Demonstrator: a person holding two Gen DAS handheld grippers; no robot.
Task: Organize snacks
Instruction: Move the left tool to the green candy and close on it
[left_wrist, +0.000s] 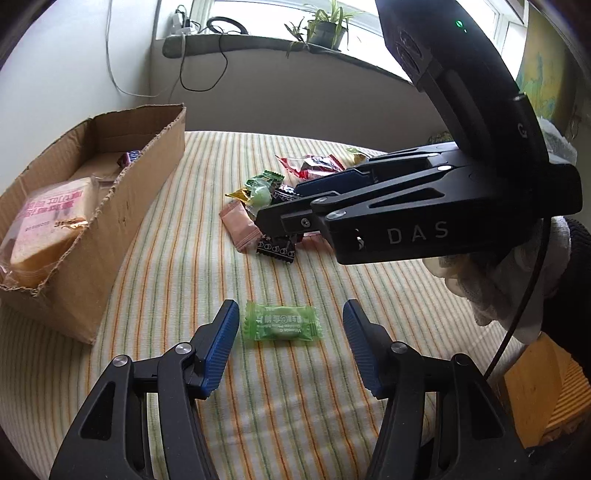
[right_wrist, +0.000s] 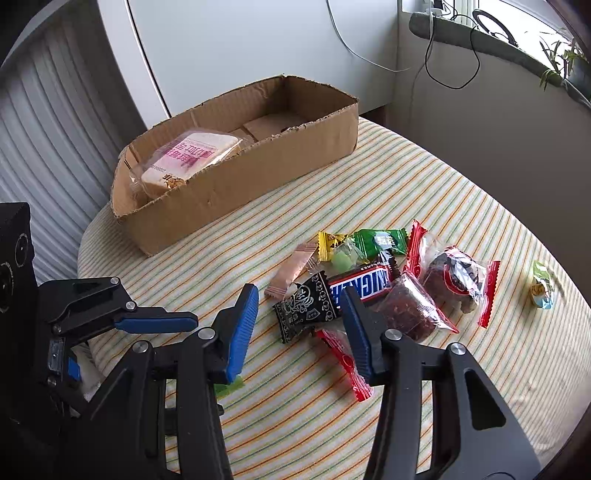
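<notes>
A green wrapped candy (left_wrist: 280, 326) lies on the striped cloth between the open fingers of my left gripper (left_wrist: 290, 345), which is low over it and empty. My right gripper (right_wrist: 299, 321) is open and empty just above a black patterned packet (right_wrist: 304, 308). It shows from the side in the left wrist view (left_wrist: 284, 225). Around the packet lies a pile of snacks: a Snickers bar (right_wrist: 364, 282), a pink sachet (right_wrist: 291, 271), red-edged dark cakes (right_wrist: 454, 282) and green and yellow candies (right_wrist: 364, 242). A cardboard box (right_wrist: 236, 184) holds a wrapped bread slice (right_wrist: 192, 158).
A small blue-green candy (right_wrist: 541, 286) lies alone at the far right of the round table. A windowsill with a potted plant (left_wrist: 327, 26) and cables runs behind. A wooden block (left_wrist: 535, 387) stands at the right of the left wrist view.
</notes>
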